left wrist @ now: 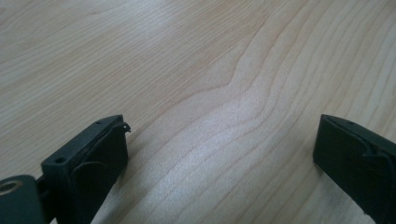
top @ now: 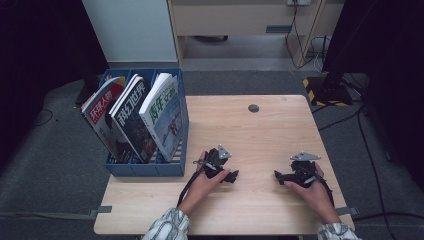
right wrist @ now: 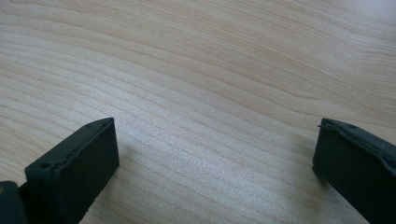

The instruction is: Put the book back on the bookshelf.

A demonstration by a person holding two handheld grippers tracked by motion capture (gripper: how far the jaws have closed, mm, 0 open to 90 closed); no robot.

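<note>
High view shows both claws, left (top: 231, 176) and right (top: 278, 175), wide and empty near the table's (top: 260, 135) front edge, likely reaching next for the magazines (top: 135, 117).

magazines (top: 131, 117) | three, apparently upright-tilted | blue rack (top: 145, 169) | table's left

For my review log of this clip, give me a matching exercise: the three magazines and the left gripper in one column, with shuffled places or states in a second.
Things:
1. red-covered magazine
2. dark-covered magazine
3. pale blue magazine
4. left gripper

Places or states:
A. middle slot of the blue file rack
B. open, low over the bare wooden table
C. leftmost slot
D. slot nearest the table's middle

Pairs: 1-C, 2-A, 3-D, 4-B
</note>
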